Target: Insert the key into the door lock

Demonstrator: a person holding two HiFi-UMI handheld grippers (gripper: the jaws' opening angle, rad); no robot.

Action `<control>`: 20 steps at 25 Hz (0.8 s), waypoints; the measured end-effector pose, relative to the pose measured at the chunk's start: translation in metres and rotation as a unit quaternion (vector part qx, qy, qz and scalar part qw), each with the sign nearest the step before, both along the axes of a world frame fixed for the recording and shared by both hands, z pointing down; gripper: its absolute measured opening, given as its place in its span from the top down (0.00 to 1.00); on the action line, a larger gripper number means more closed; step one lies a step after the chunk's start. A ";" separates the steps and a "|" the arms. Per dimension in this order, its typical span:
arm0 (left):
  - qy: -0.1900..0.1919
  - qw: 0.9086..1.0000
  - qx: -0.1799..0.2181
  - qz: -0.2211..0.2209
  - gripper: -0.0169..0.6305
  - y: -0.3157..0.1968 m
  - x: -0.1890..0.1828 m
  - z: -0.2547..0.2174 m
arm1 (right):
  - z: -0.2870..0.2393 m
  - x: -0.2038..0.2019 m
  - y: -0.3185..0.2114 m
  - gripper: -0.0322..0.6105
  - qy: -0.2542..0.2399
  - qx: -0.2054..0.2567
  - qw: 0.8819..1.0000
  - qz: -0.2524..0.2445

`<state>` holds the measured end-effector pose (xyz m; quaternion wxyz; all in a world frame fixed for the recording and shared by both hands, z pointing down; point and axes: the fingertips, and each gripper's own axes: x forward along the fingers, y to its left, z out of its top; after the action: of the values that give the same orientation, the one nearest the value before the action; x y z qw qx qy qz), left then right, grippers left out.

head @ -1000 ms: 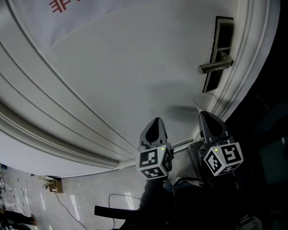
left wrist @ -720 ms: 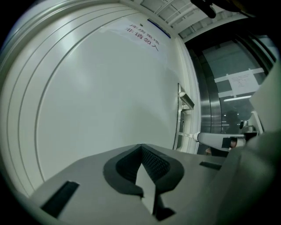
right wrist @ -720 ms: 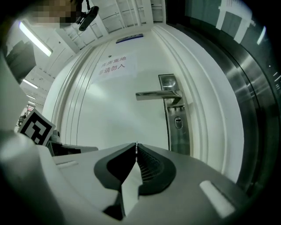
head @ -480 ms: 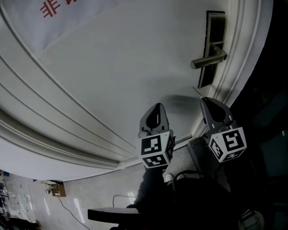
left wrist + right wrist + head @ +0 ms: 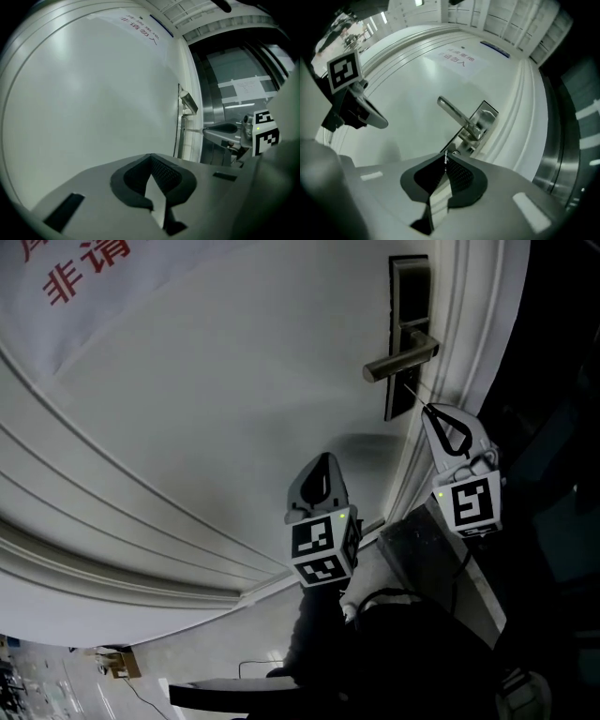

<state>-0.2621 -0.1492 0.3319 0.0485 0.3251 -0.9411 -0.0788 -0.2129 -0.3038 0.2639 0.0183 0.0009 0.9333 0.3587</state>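
While left claw (image 5: 323,460) hangs closed, right claw (image 5: 431,410) pinches key (image 5: 411,391); tip near lock (image 5: 410,292).

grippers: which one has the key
The right gripper, shut on the key near the door lock; the left gripper is shut and empty.

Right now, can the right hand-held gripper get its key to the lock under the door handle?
Probably yes. The right hand-held gripper is shut on the key, whose tip looks close to the lock below the handle, with nothing between them; the left hand-held gripper hangs well aside.
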 end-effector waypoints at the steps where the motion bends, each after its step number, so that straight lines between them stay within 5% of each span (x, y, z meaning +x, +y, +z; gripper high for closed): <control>1: -0.001 1.000 -0.003 0.000 0.97 -0.001 0.000 0.001 | 0.000 -0.002 -0.004 0.93 0.001 0.030 1.000 0.009; 9: 0.003 1.000 -0.011 0.006 0.97 -0.004 0.003 0.008 | -0.001 -0.017 -0.017 0.93 0.010 0.222 0.973 0.059; 20: 0.006 1.000 -0.013 0.010 0.97 -0.001 0.004 0.012 | 0.004 -0.027 -0.019 0.93 0.017 0.320 0.944 0.075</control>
<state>-0.2584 -0.1503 0.3436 0.0589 0.3330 -0.9386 -0.0678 -0.2398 -0.3233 0.2681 -0.0258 -0.0572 0.7666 0.6391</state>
